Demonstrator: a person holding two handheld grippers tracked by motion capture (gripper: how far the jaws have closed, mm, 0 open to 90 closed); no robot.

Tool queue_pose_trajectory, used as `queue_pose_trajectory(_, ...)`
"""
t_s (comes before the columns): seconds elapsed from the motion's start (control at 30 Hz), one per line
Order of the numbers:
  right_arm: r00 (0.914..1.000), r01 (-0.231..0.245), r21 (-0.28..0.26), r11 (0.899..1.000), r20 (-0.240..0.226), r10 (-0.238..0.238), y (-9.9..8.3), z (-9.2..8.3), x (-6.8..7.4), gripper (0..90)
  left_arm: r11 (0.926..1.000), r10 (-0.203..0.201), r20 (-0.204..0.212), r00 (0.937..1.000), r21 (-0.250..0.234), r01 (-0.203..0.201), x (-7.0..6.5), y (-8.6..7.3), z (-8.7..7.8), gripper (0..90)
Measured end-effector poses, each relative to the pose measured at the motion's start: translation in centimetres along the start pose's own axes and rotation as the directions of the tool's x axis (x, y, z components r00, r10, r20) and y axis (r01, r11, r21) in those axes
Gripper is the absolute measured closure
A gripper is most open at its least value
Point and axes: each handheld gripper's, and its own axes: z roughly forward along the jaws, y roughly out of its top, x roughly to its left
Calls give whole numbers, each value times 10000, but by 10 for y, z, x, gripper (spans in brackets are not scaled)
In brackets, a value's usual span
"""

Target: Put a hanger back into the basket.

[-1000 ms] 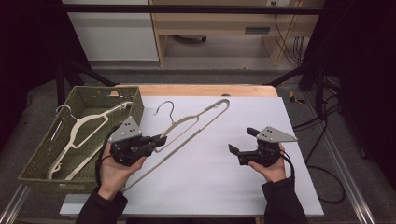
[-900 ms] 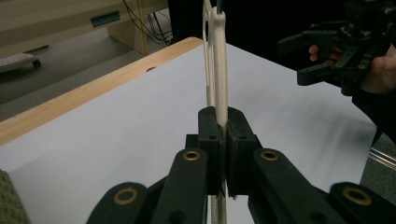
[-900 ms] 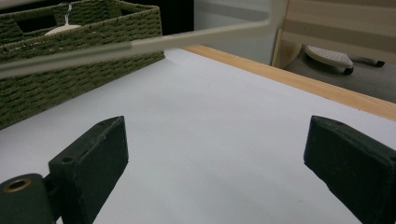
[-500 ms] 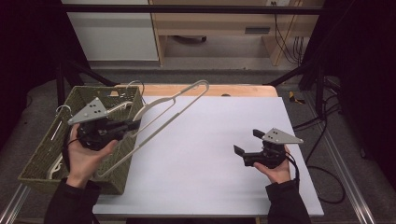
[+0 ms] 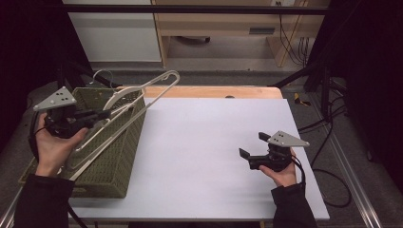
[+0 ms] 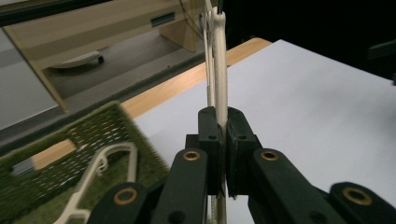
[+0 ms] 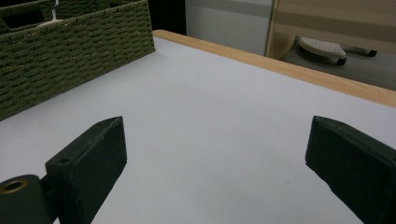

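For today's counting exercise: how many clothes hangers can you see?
2: one hanger held by the left gripper above the woven basket, another hanger lying inside it. More may be hidden.

work surface: white table top w/ a light wood strip along its far edge. beyond it, grey floor. far side: pale wood bench/desk, w/ a white cabinet panel to its left. black cables hang at the bench's right end; more cables lie on the floor right of the table. black frame bar runs across the top. both sides of the room are dark; light falls mainly on the table.
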Motion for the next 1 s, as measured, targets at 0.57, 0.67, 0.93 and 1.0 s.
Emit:
queue_pose_trajectory(0.57,10000,48,194,9998,11,-48,-2,4,1,56,9971,-662,-813,9945,333,691,64,-44,-15,865)
queue_pose_trajectory(0.67,10000,61,194,9998,9,-61,-2,4,1,55,9957,-803,-866,9930,391,839,72,-53,-16,865)
queue_pose_trajectory(0.93,10000,96,214,9997,17,-97,-2,3,0,55,9923,-1062,-964,9897,540,1118,82,-70,-21,865)
queue_pose_trajectory(1.0,10000,60,219,9997,44,-61,-2,3,1,53,9917,-1081,-959,9895,596,1141,82,-73,-22,865)
